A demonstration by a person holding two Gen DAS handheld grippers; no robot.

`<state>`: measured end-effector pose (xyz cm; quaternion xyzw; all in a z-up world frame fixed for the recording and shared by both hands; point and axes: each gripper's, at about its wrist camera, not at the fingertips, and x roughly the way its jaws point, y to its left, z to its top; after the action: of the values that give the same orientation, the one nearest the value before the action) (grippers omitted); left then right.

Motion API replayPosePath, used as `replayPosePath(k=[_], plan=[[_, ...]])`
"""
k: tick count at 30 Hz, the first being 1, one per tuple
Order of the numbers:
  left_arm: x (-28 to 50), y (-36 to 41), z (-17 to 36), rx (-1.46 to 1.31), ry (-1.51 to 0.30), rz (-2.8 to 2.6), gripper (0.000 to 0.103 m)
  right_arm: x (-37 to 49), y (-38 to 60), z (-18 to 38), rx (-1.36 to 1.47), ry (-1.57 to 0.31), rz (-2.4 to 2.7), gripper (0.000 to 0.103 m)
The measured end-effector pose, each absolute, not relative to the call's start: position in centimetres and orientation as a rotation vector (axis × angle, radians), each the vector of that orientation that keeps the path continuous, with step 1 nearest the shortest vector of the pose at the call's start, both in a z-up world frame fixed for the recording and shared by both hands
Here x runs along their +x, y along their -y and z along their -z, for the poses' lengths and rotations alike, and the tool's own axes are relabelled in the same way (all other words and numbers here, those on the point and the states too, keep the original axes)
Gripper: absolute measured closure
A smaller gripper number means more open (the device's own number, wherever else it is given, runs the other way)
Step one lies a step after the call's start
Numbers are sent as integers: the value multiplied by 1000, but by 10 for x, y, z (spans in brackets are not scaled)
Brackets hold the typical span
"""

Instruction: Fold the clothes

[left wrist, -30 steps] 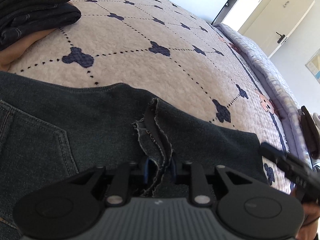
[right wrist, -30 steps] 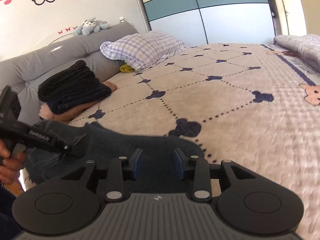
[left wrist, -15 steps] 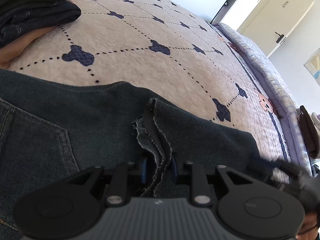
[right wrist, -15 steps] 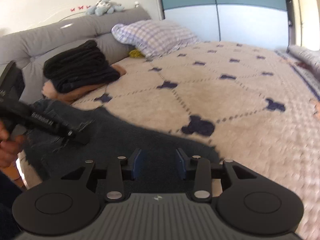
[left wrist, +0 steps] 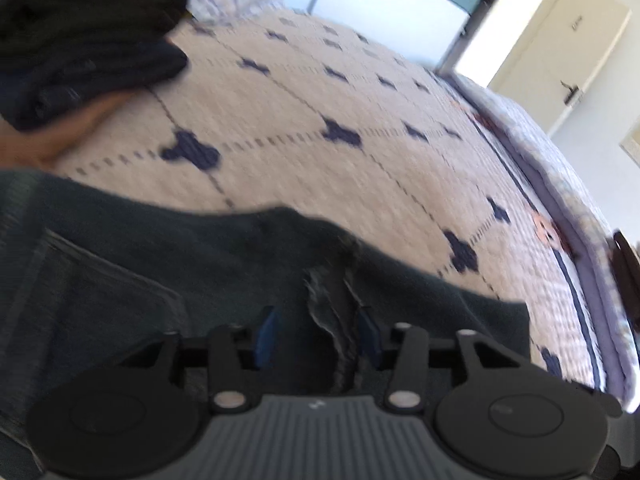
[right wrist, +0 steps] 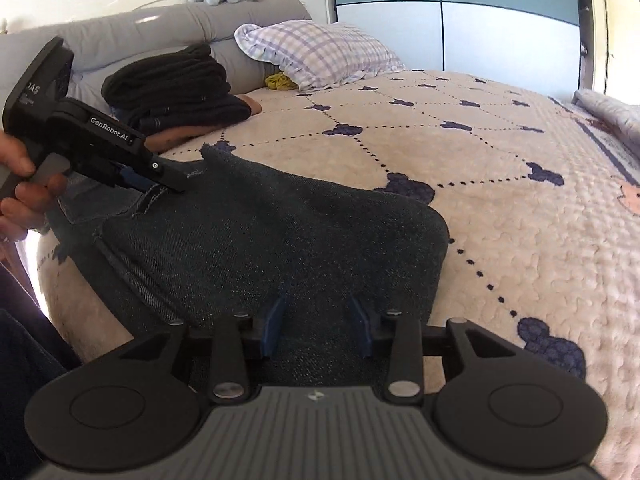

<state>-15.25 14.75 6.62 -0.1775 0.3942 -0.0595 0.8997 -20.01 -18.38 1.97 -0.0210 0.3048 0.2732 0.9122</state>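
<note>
Dark blue jeans (right wrist: 256, 236) lie folded over at the near edge of the bed; they also show in the left wrist view (left wrist: 168, 264). My left gripper (left wrist: 318, 340) has its blue pads apart, with the frayed hem (left wrist: 332, 312) loose between them. In the right wrist view the left gripper (right wrist: 160, 178) sits at the jeans' far left edge. My right gripper (right wrist: 318, 326) is open, its pads spread over the denim at the near fold.
A stack of folded dark clothes (right wrist: 176, 88) sits near the grey headboard (right wrist: 160, 36), beside a checked pillow (right wrist: 320, 52). The quilted bedspread (right wrist: 500, 208) with navy motifs stretches right and back. A folded blanket (left wrist: 560, 184) lies along the far edge.
My left gripper's pads have spread apart and let go of the frayed hem. My right gripper has shifted over the folded denim; the fold now lies flatter.
</note>
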Motion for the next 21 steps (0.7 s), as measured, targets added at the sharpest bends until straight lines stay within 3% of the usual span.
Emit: replayPosePath(k=[9,13,16,18,21], plan=[[-218,-229,-90,-521,-692,5,46,-192,179,-38,-42,-634,-590,62],[-219,-203,-107,-489,-700,131,46,-158,156,-66,-47,-606,-702,62],[-212,-161,-121,-368,-696,221,46,-114,125,-61,-81,-711,-755,66],[-204,-134,-123,-279,-713,258,48,-88,103,-52,-96,-793,-778,80],[-194,-121,-106,-231,-773,252,59,-85,74,-52,-193,-773,-831,80]])
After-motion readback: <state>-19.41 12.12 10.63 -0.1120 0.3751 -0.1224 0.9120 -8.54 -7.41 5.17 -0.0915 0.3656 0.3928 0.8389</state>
